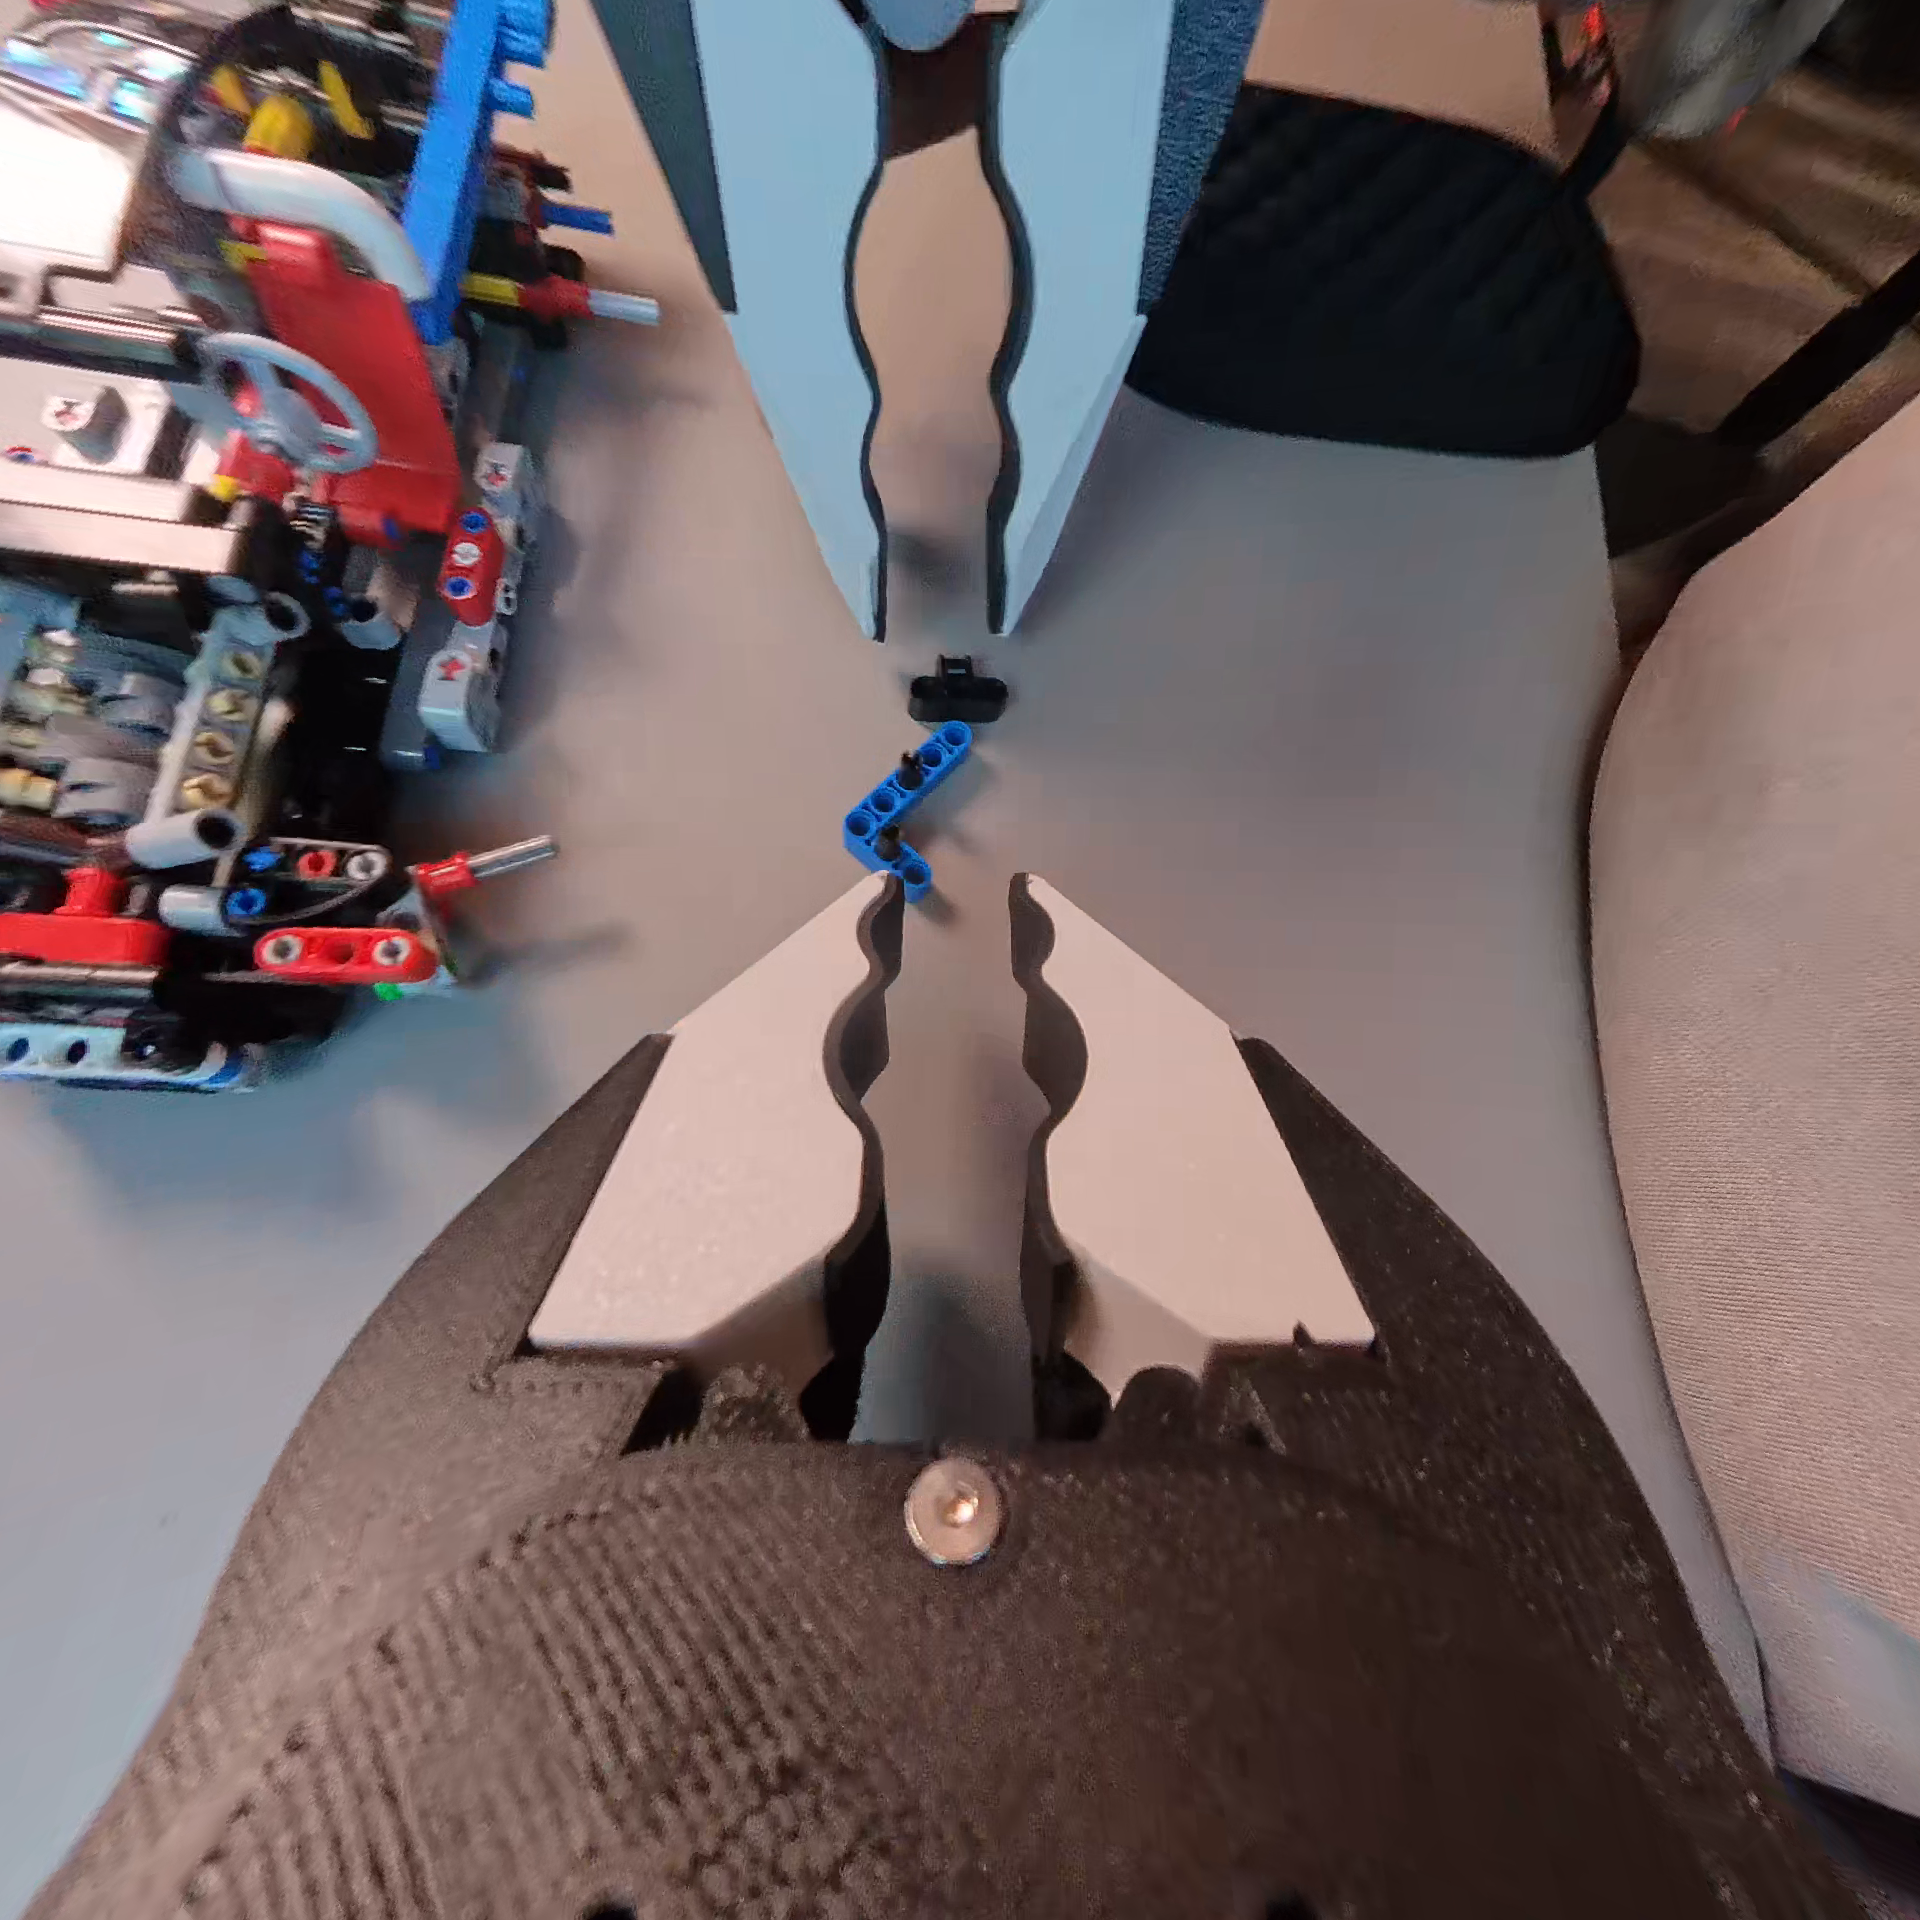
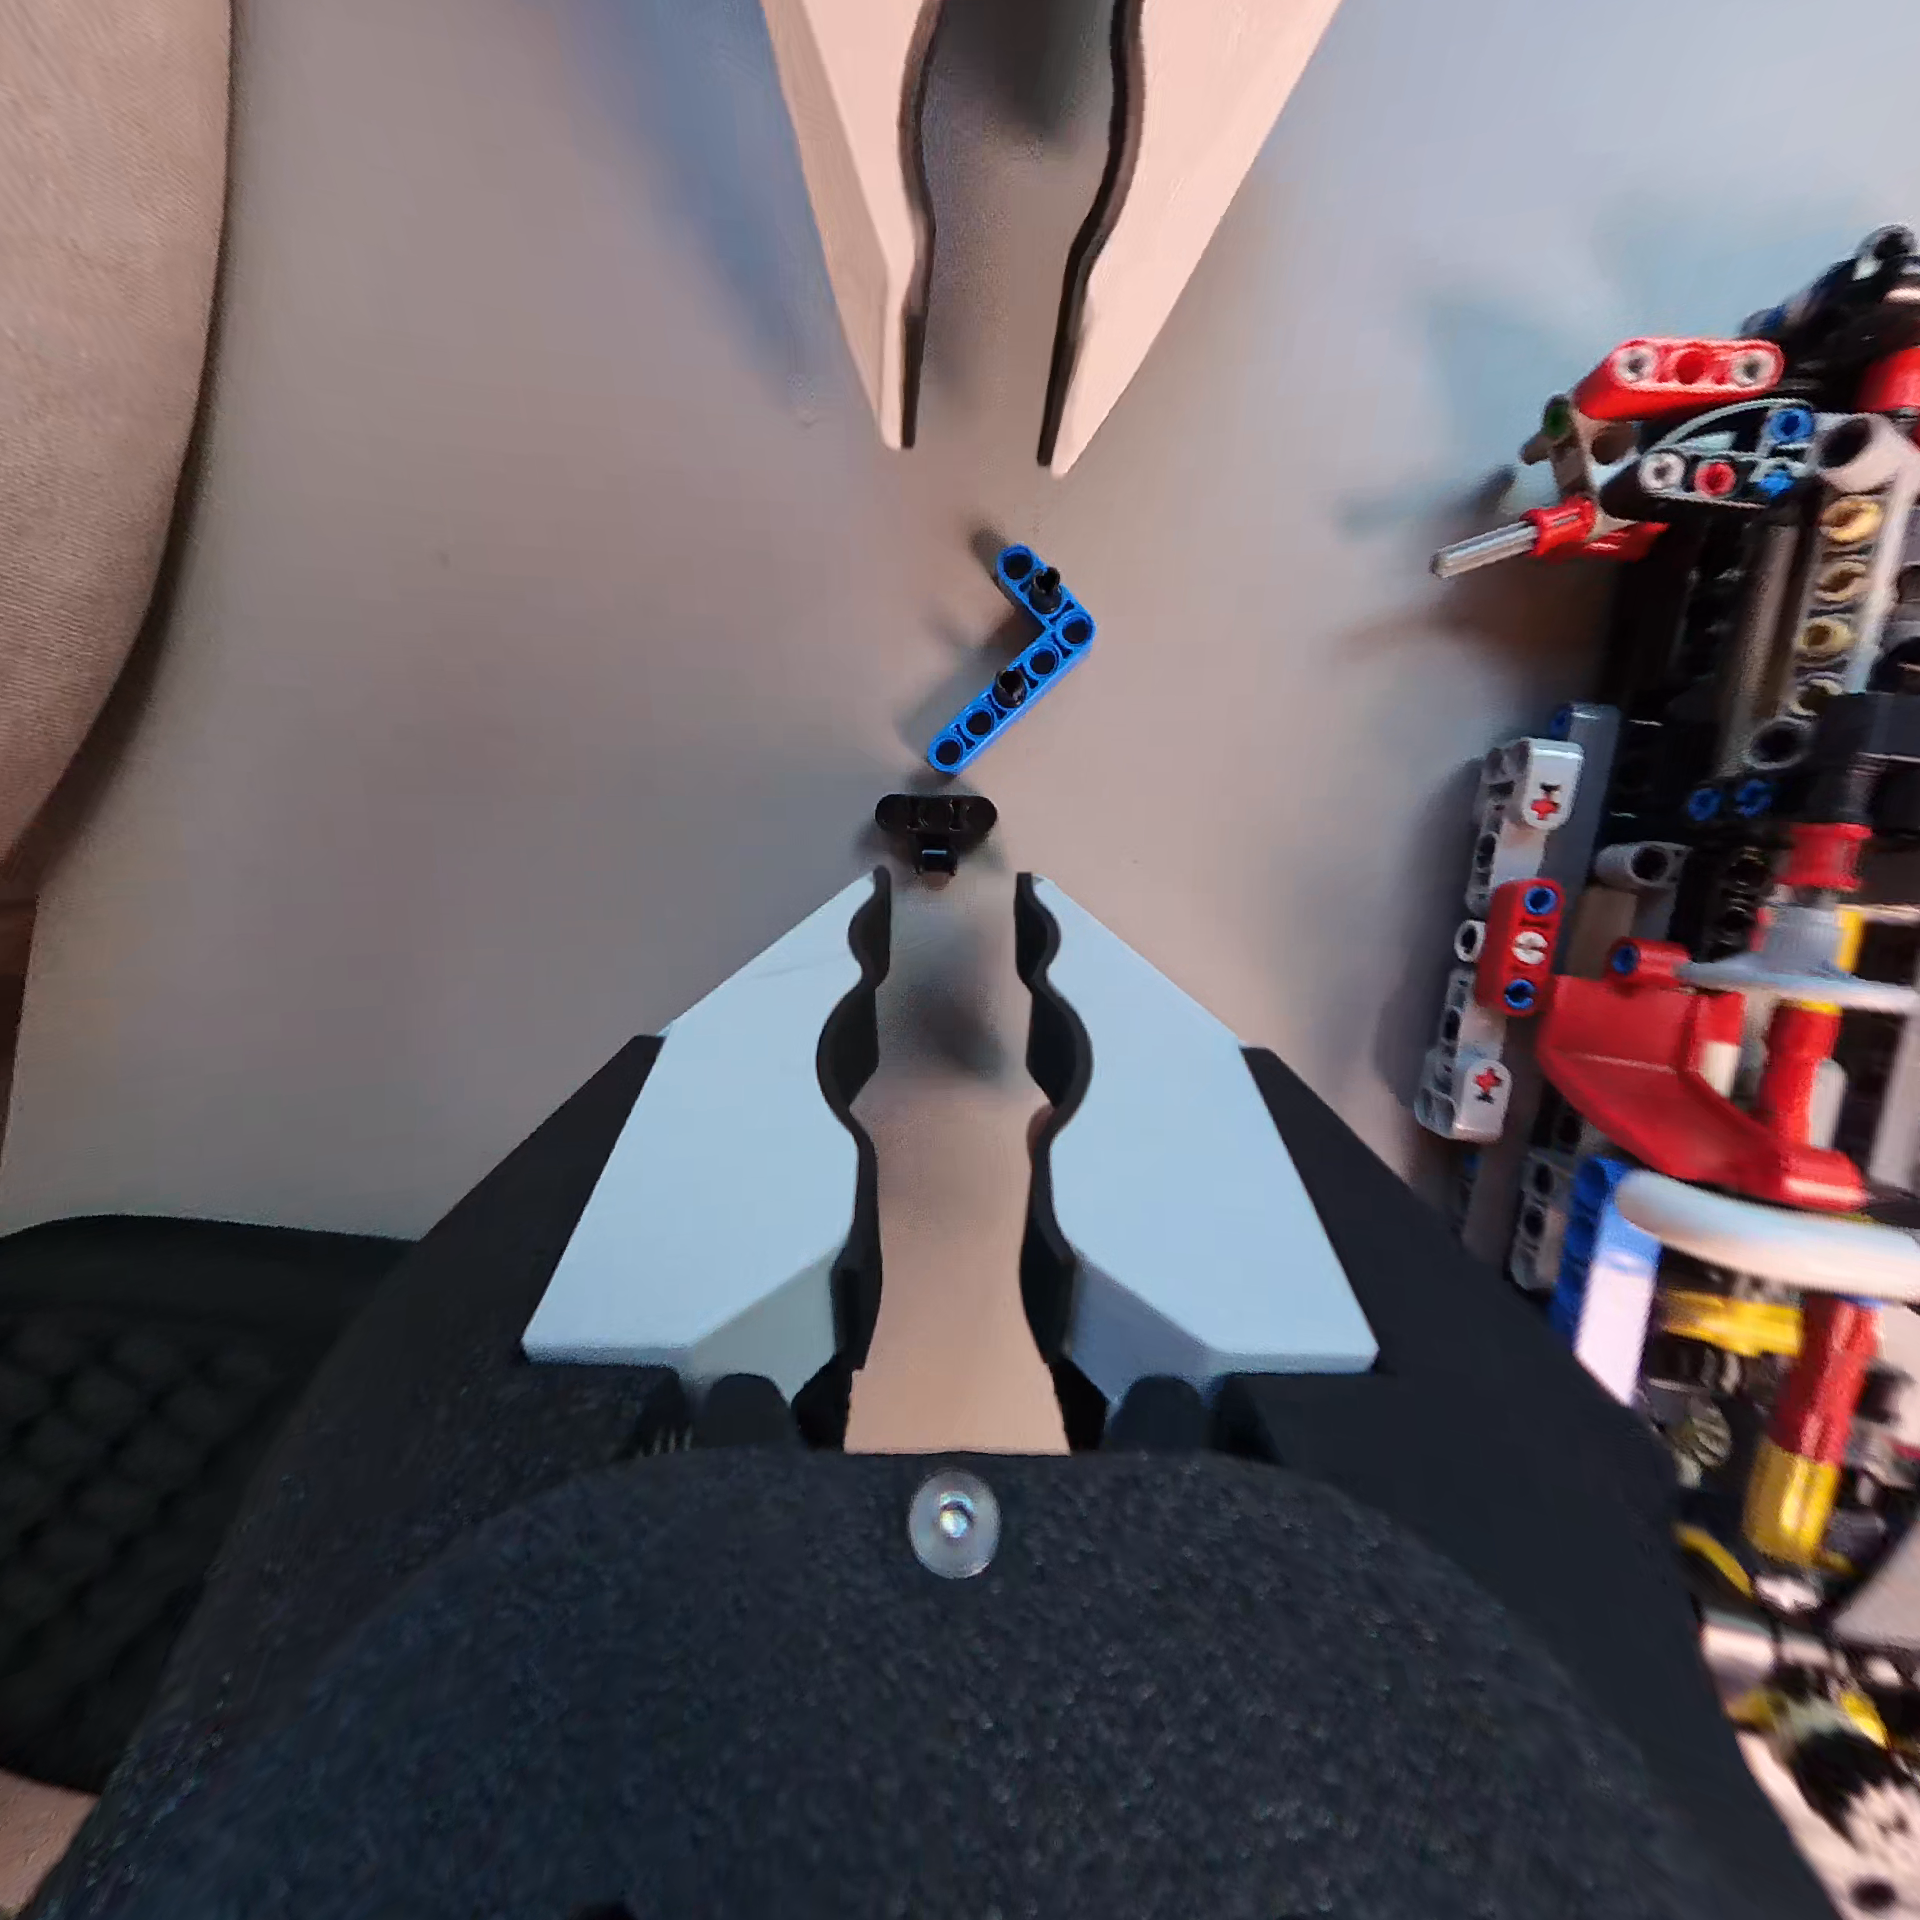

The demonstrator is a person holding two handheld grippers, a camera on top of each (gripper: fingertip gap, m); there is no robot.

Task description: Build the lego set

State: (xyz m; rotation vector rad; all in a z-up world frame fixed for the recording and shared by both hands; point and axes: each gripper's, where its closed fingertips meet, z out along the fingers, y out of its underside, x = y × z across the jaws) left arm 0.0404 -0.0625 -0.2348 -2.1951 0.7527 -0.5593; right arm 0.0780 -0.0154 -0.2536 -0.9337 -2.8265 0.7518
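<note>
The left gripper [image 1: 951, 883] and right gripper [image 2: 951, 878] face each other tip to tip, each with its jaws parted by a narrow gap and holding nothing. Between them on the grey table [image 1: 675, 727] lie a blue L-shaped beam [image 2: 1023, 665] carrying two black pins and, just beside it, a small black connector [image 2: 935, 816]. No readable writing shows. The partly built model [image 1: 229, 582], red, black, grey and blue, stands well apart towards the table's side.
</note>
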